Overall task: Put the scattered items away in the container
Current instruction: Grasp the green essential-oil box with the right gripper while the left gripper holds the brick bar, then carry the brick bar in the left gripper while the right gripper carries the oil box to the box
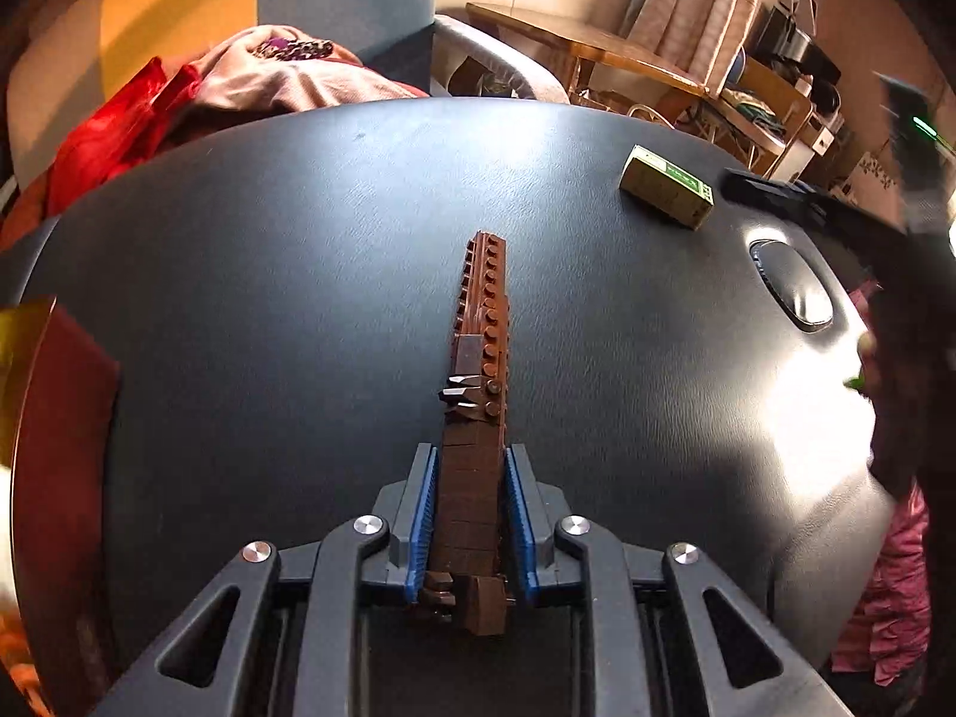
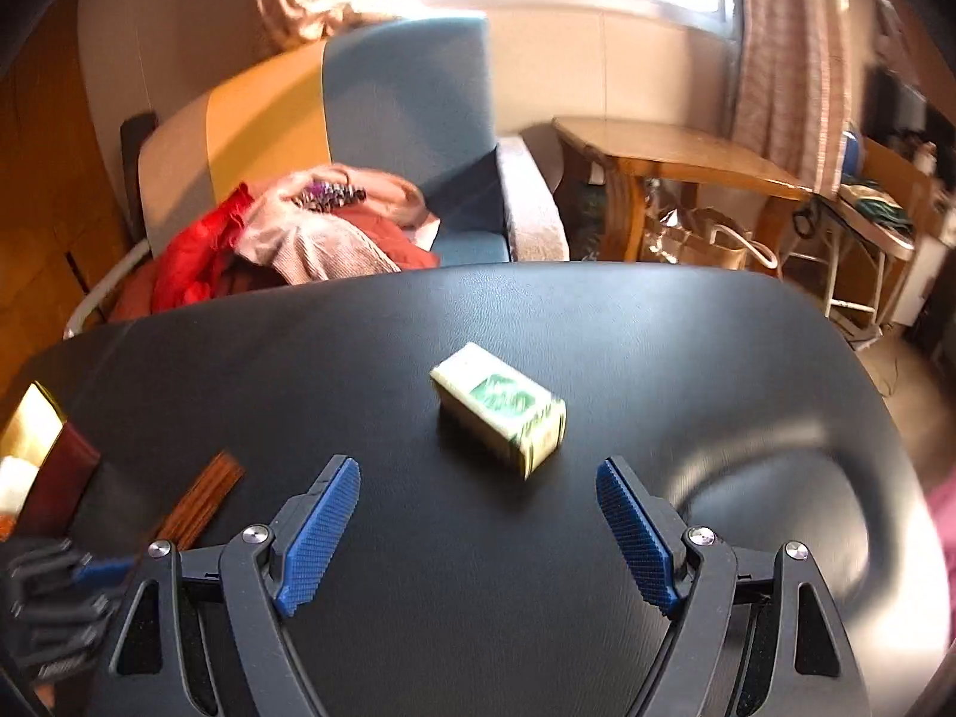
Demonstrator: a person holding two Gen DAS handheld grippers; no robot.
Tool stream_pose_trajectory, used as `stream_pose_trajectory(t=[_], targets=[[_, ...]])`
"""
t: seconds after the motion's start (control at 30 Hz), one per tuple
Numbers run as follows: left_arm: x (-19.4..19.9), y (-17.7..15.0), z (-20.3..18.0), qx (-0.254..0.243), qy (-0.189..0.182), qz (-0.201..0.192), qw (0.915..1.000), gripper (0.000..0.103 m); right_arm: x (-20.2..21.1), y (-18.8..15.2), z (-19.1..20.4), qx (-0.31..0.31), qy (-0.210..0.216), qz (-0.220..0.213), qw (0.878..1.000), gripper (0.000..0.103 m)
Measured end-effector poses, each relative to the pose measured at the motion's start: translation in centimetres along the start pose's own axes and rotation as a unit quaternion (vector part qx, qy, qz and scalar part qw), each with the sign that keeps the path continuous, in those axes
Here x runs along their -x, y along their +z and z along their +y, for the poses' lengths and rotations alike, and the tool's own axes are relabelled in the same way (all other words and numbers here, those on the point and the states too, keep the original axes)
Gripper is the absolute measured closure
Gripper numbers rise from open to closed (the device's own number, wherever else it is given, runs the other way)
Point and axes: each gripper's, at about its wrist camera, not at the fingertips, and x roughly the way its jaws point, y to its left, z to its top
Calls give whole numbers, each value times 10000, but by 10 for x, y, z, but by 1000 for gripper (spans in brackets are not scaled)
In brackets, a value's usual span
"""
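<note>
A lived-in home living room is showing: a blue armchair (image 2: 412,137) is holding heaped clothes (image 2: 310,233), curtains (image 2: 788,54) are hanging by a wooden table (image 2: 675,149).

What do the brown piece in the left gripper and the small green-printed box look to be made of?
Brown piece: likely hard plastic building bricks, with rows of round studs and a slight sheen. Small box: probably thin printed cardboard, matte, with sharp folded edges; the picture is somewhat blurred.

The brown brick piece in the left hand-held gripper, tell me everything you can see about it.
The brown brick piece is a long, narrow bar of plastic toy bricks, studded along its far half, with dark pointed bits jutting from one side near the middle. The left hand-held gripper is shut on its near end, blue pads against both sides. It points away over the black table; whether it touches the table is unclear.
</note>
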Motion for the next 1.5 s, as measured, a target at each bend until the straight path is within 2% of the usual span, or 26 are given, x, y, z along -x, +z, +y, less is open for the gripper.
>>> stream_pose_trajectory(t=[0.3,0.33,0.37,0.4,0.43,0.53,0.7,1.07,1.37,1.5], targets=[[1,-3,1,90,-118,-17,9999,81,-67,40,-2,807,116,1046,9912,23],[1,-3,1,77,-110,-24,9999,81,-71,41,-2,836,120,1121,9901,28],[0,-3,0,65,-102,-32,9999,81,-74,41,-1,843,123,1183,9893,43],[0,-3,0,62,-99,-38,9999,81,-77,41,-1,849,126,1245,9885,51],[0,-3,0,66,-104,-46,9999,81,-79,41,0,856,129,1307,9876,54],[1,-6,0,75,-98,-75,9999,81,-77,35,5,889,78,1401,9861,72],[3,-15,-1,138,-70,-94,9998,81,-50,0,22,960,30,1368,9859,72],[34,-67,2,72,58,-94,9999,81,42,-101,84,383,714,1259,9887,72],[63,-113,15,70,15,-162,9998,79,90,-157,124,95,680,1129,9912,72],[70,-120,20,66,-84,-187,9998,71,97,-169,131,-58,604,1005,9931,70]])
